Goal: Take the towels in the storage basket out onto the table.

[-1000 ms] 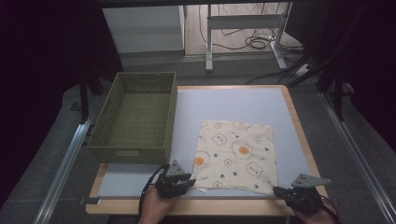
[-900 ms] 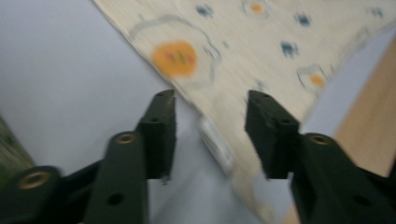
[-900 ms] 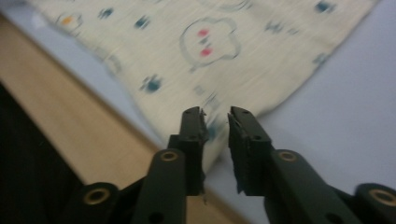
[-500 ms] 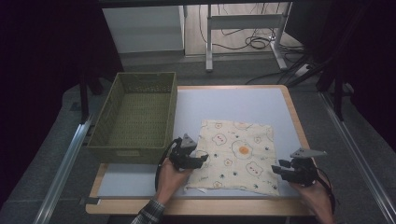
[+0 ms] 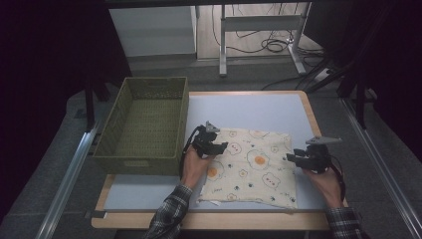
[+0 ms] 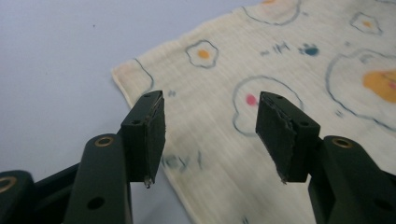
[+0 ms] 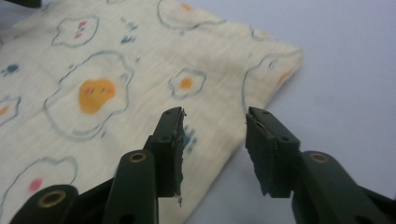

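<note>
On the blue mat (image 5: 259,107), right of centre, lies the egg-print cloth (image 5: 251,167), flat, roughly square, edges skewed a little to the table, far corners pointing away; no marked long axis. Left gripper (image 5: 213,147) hovers over the far-left corner, right gripper (image 5: 298,159) at the right edge nearer the far-right corner. Both sets of jaws have just been closing yet stand apart, pinching nothing. Likely lining up on corners for a fold or lift. Green woven basket (image 5: 142,127) sits just left.

Dim, dark-edged high view; both gripper views are bright, softly blurred farther off.
</note>
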Demonstrator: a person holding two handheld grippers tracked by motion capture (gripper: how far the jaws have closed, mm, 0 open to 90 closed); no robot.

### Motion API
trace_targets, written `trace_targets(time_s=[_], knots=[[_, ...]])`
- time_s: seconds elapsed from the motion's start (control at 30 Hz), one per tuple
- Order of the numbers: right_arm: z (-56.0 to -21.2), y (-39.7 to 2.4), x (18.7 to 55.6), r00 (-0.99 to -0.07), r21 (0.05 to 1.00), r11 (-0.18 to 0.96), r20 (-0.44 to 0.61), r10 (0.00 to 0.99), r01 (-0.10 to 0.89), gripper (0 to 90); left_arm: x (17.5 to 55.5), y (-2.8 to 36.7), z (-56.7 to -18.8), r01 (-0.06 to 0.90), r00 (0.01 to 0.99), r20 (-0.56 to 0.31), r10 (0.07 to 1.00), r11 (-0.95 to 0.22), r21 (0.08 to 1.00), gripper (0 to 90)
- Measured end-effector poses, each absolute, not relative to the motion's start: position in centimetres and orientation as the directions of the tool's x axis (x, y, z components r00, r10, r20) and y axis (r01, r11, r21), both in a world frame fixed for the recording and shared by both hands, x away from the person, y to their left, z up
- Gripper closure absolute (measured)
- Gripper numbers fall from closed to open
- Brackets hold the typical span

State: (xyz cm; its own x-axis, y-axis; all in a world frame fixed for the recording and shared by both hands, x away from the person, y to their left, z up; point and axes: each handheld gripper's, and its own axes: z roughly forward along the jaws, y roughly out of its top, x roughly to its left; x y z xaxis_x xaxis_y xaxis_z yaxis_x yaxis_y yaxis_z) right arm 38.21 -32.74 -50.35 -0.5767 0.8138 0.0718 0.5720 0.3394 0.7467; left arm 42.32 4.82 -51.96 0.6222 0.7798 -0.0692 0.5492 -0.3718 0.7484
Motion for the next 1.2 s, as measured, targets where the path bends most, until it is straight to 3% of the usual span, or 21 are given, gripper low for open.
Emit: trace_targets(time_s=[0.17, 0.4, 0.6, 0.93, 1.03, 1.1, 1.13, 1.2], knots=[[-49.9, -32.5, 40.4, -0.564, 0.765, 0.314, 0.077, 0.822, 0.562, 59.8, 44.2, 4.7, -52.1, 0.557, 0.595, -0.055, 0.802, -0.362, 0.748, 42.8], [-49.9, -31.9, 43.5, -0.533, 0.751, 0.367, -0.023, 0.846, 0.55, 59.0, 46.2, 4.8, -52.1, 0.561, 0.568, -0.041, 0.822, -0.35, 0.751, 42.0], [-50.5, -32.2, 45.9, -0.489, 0.737, 0.314, 0.025, 0.872, 0.598, 59.4, 47.5, 5.3, -53.0, 0.579, 0.532, -0.041, 0.846, -0.328, 0.747, 44.0], [-51.9, -32.1, 47.2, -0.486, 0.725, 0.337, -0.005, 0.874, 0.6, 63.1, 49.1, 5.7, -54.0, 0.59, 0.513, -0.046, 0.857, -0.313, 0.744, 46.7], [-51.8, -32.0, 47.1, -0.499, 0.719, 0.347, 0.0, 0.867, 0.603, 73.8, 48.9, 5.6, -54.0, 0.586, 0.537, -0.061, 0.842, -0.319, 0.745, 55.7], [-51.8, -31.5, 46.9, -0.506, 0.713, 0.347, 0.013, 0.862, 0.61, 85.4, 48.7, 5.4, -54.0, 0.583, 0.548, -0.066, 0.834, -0.324, 0.745, 70.3], [-51.8, -31.5, 46.9, -0.506, 0.713, 0.347, 0.013, 0.862, 0.61, 85.4, 48.5, 5.3, -54.0, 0.583, 0.554, -0.074, 0.829, -0.324, 0.745, 70.3], [-51.7, -31.2, 46.8, -0.5, 0.706, 0.357, -0.005, 0.866, 0.611, 87.0, 48.5, 5.3, -54.0, 0.588, 0.562, -0.095, 0.822, -0.316, 0.744, 82.0]])
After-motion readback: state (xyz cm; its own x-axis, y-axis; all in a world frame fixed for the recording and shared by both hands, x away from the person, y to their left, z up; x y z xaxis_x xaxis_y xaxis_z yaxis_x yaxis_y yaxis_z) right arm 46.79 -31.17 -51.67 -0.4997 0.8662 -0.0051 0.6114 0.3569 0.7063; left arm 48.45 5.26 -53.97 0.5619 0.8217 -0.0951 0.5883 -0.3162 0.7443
